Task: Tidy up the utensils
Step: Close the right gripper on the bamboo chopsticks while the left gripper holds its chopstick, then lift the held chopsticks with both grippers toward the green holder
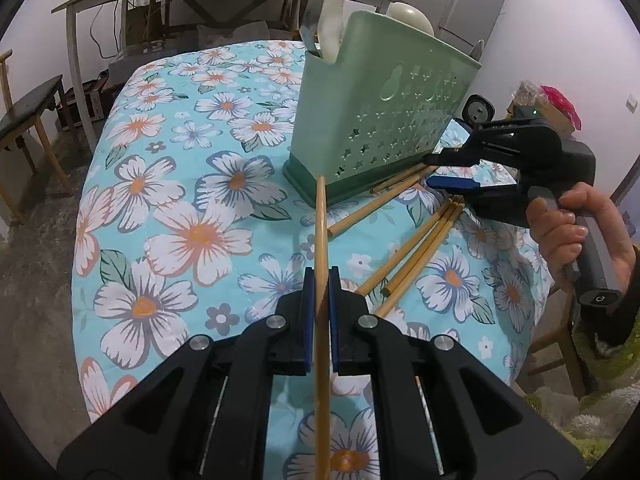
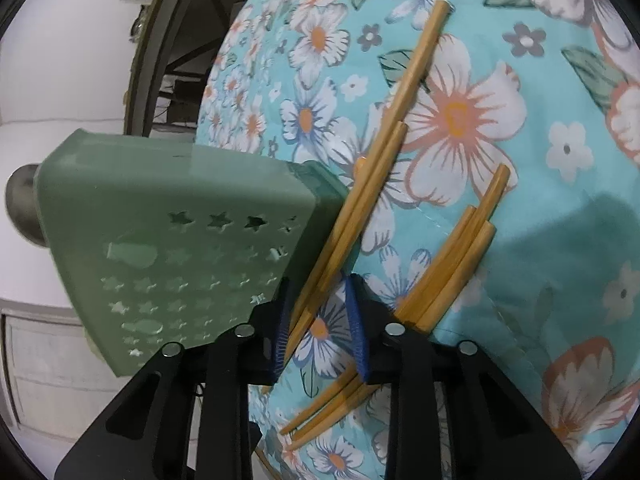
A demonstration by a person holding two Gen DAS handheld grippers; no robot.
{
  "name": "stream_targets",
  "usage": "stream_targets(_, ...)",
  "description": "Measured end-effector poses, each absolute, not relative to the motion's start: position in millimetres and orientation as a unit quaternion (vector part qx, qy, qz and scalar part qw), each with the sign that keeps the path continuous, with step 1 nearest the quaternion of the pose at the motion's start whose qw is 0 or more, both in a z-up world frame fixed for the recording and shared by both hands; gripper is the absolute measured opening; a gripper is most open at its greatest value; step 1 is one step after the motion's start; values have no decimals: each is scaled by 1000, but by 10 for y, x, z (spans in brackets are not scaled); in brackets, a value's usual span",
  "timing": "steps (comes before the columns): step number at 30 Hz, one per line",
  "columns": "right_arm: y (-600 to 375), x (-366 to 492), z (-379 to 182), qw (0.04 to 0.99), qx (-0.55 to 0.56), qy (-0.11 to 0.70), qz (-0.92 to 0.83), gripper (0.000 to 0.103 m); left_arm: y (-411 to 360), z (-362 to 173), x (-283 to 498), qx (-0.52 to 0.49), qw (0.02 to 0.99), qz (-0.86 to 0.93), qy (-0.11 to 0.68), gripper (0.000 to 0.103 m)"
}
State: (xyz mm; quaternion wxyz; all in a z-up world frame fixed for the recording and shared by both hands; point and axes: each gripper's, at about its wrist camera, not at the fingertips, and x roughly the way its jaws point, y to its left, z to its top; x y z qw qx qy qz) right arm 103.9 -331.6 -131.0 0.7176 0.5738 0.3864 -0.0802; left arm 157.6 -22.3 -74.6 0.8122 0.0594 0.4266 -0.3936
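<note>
Only the left wrist view shows the left gripper [image 1: 321,280] pinched tight on 1 bamboo chopstick [image 1: 321,240], which runs forward toward the base of the green utensil caddy [image 1: 380,120]. The same view shows a white spoon [image 1: 334,12] standing in the caddy's far compartment. The right wrist view looks close along the right gripper [image 2: 320,316] — its blue pads parted, straddling the tips of 2 loose chopsticks [image 2: 360,200] lying against the caddy's base; 3 more [image 2: 452,264] lie just beside. The floral tablecloth [image 1: 180,200] is smooth and open left of the caddy, ending at a rounded edge. The caddy is matte plastic, pierced with star-shaped holes.
</note>
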Motion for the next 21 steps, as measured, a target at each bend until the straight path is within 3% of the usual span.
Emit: stream_targets(21, -3330, 708, -1333, 703, 619, 341, -83, 9, -191, -714, 1651, 51, 813, -397, 423, 6)
